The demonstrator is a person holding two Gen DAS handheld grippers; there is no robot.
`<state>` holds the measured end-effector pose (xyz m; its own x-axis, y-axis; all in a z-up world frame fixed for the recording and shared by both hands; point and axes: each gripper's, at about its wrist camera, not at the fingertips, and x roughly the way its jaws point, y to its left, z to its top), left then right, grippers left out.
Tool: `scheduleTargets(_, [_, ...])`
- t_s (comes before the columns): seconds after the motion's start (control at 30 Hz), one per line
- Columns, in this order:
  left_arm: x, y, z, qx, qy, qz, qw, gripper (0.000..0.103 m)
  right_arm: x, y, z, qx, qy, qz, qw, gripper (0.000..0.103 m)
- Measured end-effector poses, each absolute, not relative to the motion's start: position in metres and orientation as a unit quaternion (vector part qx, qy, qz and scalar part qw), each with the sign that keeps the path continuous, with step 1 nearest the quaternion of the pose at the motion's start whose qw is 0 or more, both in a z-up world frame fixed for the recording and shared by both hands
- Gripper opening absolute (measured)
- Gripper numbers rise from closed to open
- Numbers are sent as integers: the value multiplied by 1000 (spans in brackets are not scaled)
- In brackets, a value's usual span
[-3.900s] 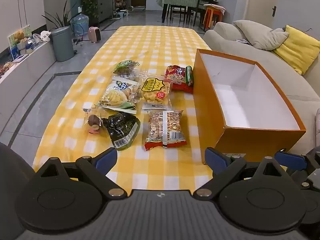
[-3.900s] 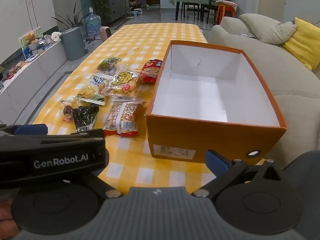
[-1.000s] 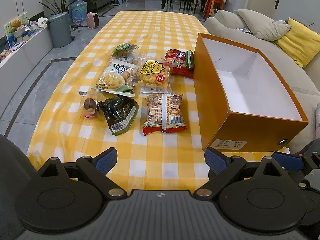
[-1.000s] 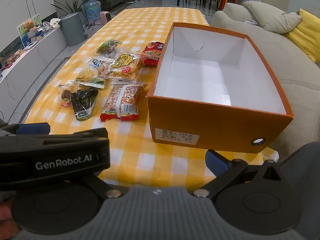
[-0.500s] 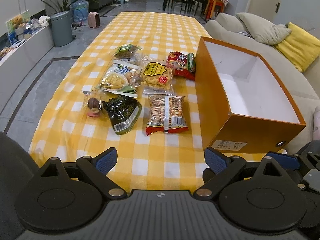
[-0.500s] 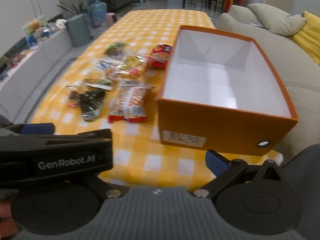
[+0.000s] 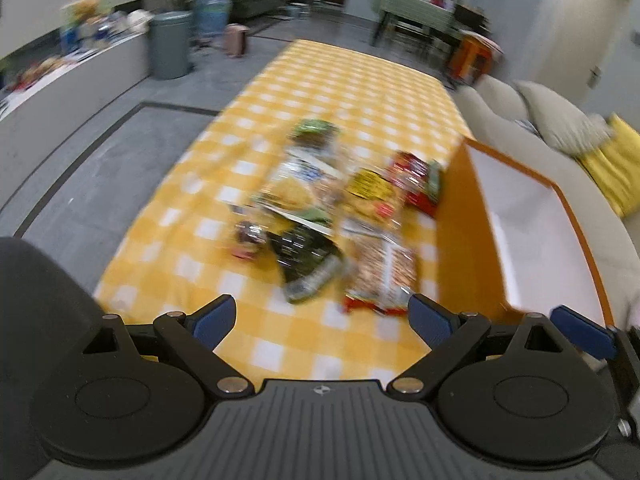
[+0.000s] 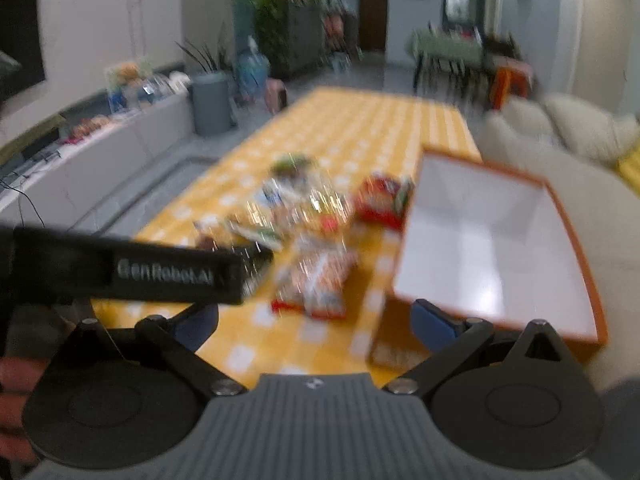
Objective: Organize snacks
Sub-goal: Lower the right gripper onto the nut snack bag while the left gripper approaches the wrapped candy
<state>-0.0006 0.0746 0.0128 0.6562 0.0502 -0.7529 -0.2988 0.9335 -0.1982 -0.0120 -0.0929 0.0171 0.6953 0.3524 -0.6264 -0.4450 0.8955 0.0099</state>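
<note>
Several snack packets lie in a cluster on the yellow checked tablecloth (image 7: 360,92): a peanut packet (image 7: 382,276), a dark green packet (image 7: 306,264), a yellow packet (image 7: 370,194) and a red packet (image 7: 416,180). An empty orange box (image 7: 460,232) with a white inside stands right of them; it also shows in the right wrist view (image 8: 488,240). My left gripper (image 7: 322,320) is open and empty, just short of the peanut packet. My right gripper (image 8: 316,322) is open and empty near the box's front corner. Both views are blurred.
A beige sofa (image 7: 532,136) with a yellow cushion (image 7: 612,160) runs along the table's right side. A grey bin (image 7: 170,44) and a low counter stand at the left. The left gripper's body (image 8: 132,270) crosses the right wrist view.
Both grippers have moved forward and lower toward the snacks, and both views have tipped up with motion blur. The snacks and the box have not moved. Both grippers stay open.
</note>
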Motion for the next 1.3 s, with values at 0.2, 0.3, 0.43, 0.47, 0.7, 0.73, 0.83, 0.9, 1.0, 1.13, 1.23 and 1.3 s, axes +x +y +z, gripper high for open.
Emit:
scheduleTargets(0.2, [7,125,5,-201,401,144,882,103,-8,-59,13,-114,283,260,916,100])
scheduleTargets(0.3, [8,141,3,-212,395,174,877,103,4,-46,5,-112,291,291,904,100])
scheduleTargets(0.43, [11,154,0,-211,395,194,873,103,27,-22,-12,-155,314,245,904,100])
scheduleTargets(0.47, [12,155,-1,-218,401,189,869,103,34,-16,-16,-163,323,236,902,100])
scheduleTargets(0.7, [11,164,0,-252,404,172,862,103,73,21,-42,-206,340,177,900,99])
scheduleTargets(0.73, [11,165,0,-254,405,170,862,103,79,24,-46,-209,349,167,898,97])
scheduleTargets(0.83, [12,167,-1,-263,407,168,858,103,97,30,-58,-225,380,124,889,85])
scheduleTargets(0.9, [14,169,-2,-268,411,177,853,103,105,33,-67,-241,389,86,885,85])
scheduleTargets(1.0, [13,170,-1,-272,408,166,855,103,120,33,-81,-244,419,59,872,85])
scheduleTargets(1.13, [13,169,-2,-269,412,165,855,103,127,31,-98,-240,449,58,859,86])
scheduleTargets(1.23, [13,168,-2,-268,413,161,855,103,128,30,-102,-225,453,64,860,86])
scheduleTargets(1.3, [13,167,-2,-266,414,162,855,103,128,27,-102,-212,455,80,861,76])
